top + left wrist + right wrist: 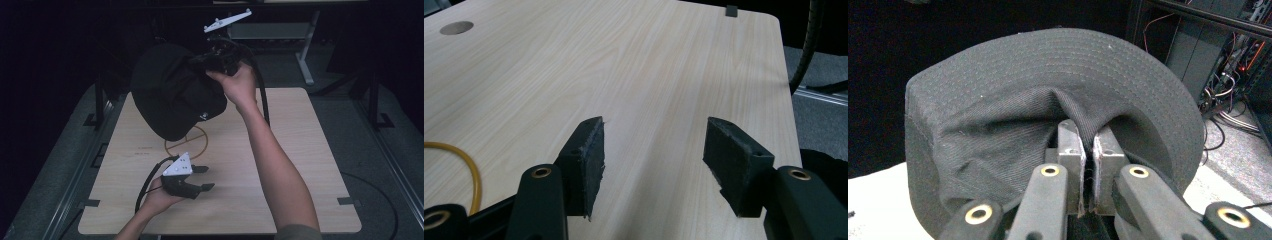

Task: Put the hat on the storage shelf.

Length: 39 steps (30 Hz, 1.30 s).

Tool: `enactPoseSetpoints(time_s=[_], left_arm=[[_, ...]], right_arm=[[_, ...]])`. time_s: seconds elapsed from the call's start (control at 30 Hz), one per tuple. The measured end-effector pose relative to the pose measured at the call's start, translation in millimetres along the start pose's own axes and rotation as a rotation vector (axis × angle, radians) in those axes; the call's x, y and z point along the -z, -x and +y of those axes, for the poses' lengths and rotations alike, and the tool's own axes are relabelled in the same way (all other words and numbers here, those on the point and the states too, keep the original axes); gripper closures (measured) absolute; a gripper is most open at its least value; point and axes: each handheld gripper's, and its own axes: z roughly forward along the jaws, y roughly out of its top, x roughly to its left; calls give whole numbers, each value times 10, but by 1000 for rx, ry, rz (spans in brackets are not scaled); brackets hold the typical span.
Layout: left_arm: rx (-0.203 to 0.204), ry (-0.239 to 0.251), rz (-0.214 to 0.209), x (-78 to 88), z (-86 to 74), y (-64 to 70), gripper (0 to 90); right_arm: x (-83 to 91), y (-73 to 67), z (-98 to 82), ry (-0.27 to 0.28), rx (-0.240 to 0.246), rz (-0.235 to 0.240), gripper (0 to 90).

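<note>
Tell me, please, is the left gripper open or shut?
Open: the left gripper has its jaws wide apart over bare table.

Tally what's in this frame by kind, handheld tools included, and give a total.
Black hat: 1, held up above the table by the right tool
Handheld tools: 2, with the left tool open and low over the wooden table
Yellow circle marking on the tabletop: 1
Total: 4
</note>
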Motion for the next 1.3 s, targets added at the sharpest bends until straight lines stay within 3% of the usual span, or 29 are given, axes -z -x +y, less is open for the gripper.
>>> enactPoseSetpoints(time_s=[0.4,0.73,0.77,0.8,0.83,0.97,1.17,1.2,1.3], left_arm=[[18,4,-16,-19,-7,-29,410],[3,4,-28,-56,6,11,410],[-6,-5,-32,-60,7,22,410],[-6,-5,-32,-60,7,22,409],[-8,-7,-34,-62,8,28,409],[-5,-8,-34,-64,9,46,408],[-14,-20,-33,-77,10,54,406],[-14,-22,-33,-80,9,55,405],[-14,-24,-29,-78,7,53,403]], right_arm=[[-223,-55,129,-52,37,-1,848],[-560,-183,276,-141,64,-3,799],[-653,-225,288,-174,91,-12,733],[-653,-225,288,-174,91,-12,733],[-683,-259,308,-163,69,-20,626],[-655,-274,311,-179,91,-30,611],[-457,-132,185,-155,49,-31,569],[-393,-67,98,-151,22,-26,554],[-323,15,-14,-134,6,-21,537]])
